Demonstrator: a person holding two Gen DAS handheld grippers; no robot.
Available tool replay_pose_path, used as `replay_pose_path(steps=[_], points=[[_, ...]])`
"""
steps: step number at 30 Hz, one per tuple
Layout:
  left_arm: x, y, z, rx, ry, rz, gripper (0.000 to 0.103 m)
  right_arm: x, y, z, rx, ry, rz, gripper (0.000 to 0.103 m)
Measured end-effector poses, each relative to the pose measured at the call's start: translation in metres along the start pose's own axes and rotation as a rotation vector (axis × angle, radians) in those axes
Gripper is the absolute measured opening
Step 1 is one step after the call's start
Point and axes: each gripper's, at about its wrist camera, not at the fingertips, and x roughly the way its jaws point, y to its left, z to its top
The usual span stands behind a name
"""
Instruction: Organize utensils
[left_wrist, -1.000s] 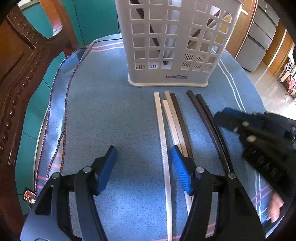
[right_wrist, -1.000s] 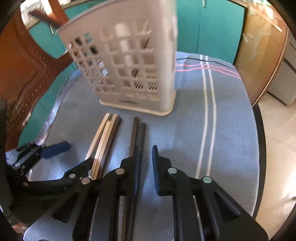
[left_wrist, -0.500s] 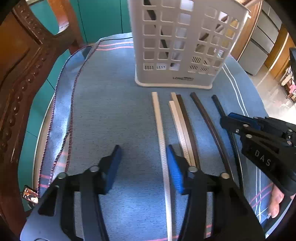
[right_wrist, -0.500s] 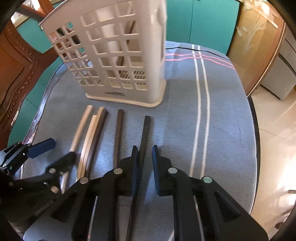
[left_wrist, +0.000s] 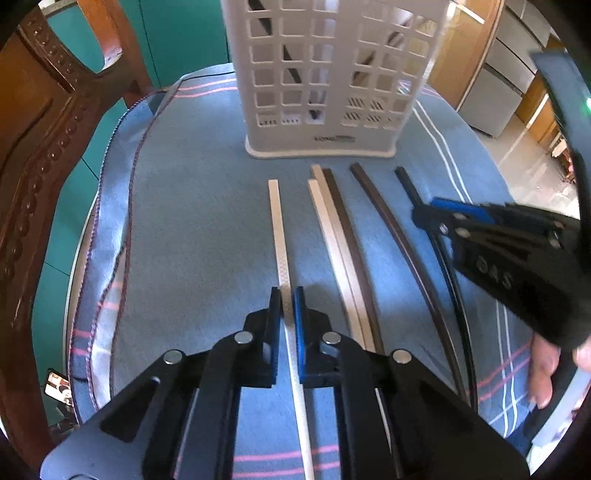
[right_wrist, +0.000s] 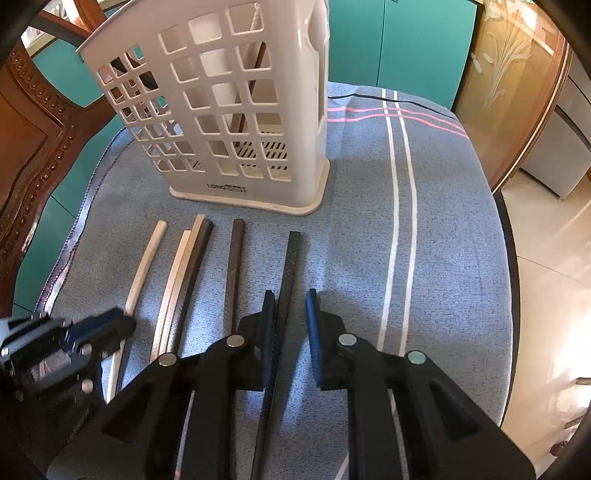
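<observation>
A: Item one, nearest: left gripper (left_wrist: 287, 302), jaws drawn in tight on the white chopstick (left_wrist: 275, 218), which lies flat on the blue cloth (left_wrist: 192, 229).

B: Item two: right gripper (right_wrist: 290, 314), jaws apart, straddling the black chopstick (right_wrist: 290, 266); one pad touches it, the other stands off. Not clamped.

A: Between them, middle ground: two pale sticks and a brown one (left_wrist: 334, 218) bunched together, then a single dark brown stick (left_wrist: 373, 199), all loose on the cloth.

B: Farthest: the white slotted holder (right_wrist: 236, 110), upright just beyond the stick tips, with some sticks already inside.

A: Step in hand, by my reading: pickup of two sticks, one per side.

B: Next call: right closes squarely, then both lift, tip upright, and lower through the holder's open top.
</observation>
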Motion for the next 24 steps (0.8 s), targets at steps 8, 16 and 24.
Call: replay_pose_path(steps=[8,16,24], points=[[0.006,-0.003,0.003,0.012,-0.019,0.04,0.027,-0.004,0.002,-0.001,-0.005,-0.007,-0.002,0.028],[0.013,0.006,0.01,-0.023,-0.037,0.064,0.044,0.003,0.015,0.001,-0.026,-0.022,-0.024,0.032],[0.009,0.006,0.006,-0.037,-0.042,0.074,0.054,0.006,0.028,-0.003,-0.056,-0.048,-0.069,0.032]])
